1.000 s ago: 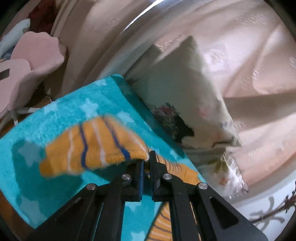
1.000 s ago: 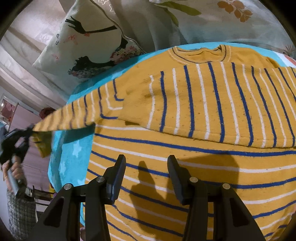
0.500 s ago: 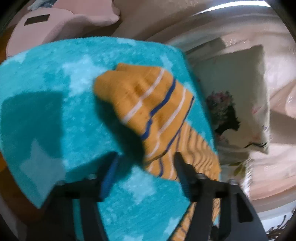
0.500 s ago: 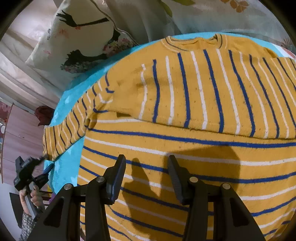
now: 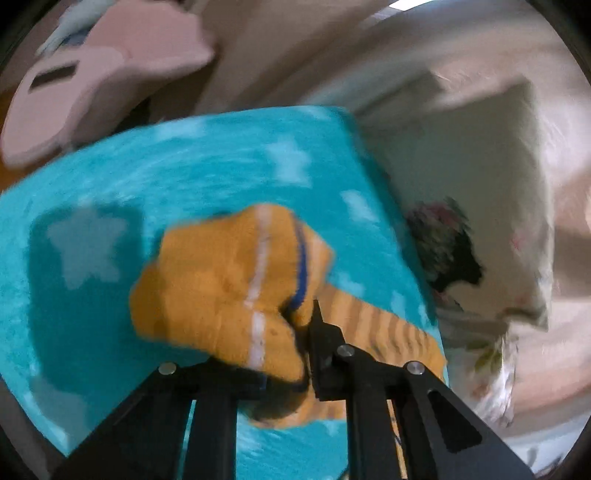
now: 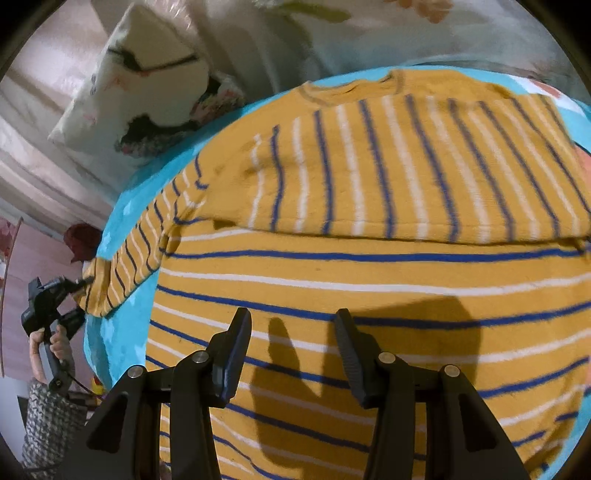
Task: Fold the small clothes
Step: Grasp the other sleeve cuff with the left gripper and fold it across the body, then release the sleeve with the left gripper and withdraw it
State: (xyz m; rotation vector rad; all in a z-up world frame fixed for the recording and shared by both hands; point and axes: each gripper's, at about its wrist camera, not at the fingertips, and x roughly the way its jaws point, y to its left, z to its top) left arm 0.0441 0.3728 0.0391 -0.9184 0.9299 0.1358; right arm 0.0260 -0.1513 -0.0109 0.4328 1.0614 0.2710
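Nearest in the left wrist view: left gripper (image 5: 295, 350), jaws closing on the sleeve cuff (image 5: 229, 295) of the yellow striped sweater (image 6: 369, 258), bunched knit wedged between them, narrow gap only. Blurred picture, so exact pad contact hard to judge, yet the cuff sits right at the fingertips and bulges out over the left finger. Behind the cuff, the rest of the sleeve (image 5: 380, 325) running off toward the right lower side over the turquoise star blanket (image 5: 184, 177). Beyond the blanket's far edge, a floral pillow (image 5: 480, 221) on the right and a pink shaped piece of furniture (image 5: 103, 81) at upper left, both off the blanket.

Nearest in the right wrist view: right gripper (image 6: 291, 354), fingers moderately apart, nothing between them, hovering over the sweater's lower body, shadow cast on the knit just ahead. Sweater spread flat on the blanket (image 6: 122, 332), one sleeve folded across the chest with its stripes running crosswise to the body's, neckline at the far end. Other sleeve (image 6: 125, 258) stretched out to the sweater's left, over the blanket's edge, its end at the left gripper (image 6: 79, 291) held by a person's hand (image 6: 51, 350) with a patterned sleeve below. Past the sweater's collar, the pillow (image 6: 147, 85) and floral bedding (image 6: 332, 29).
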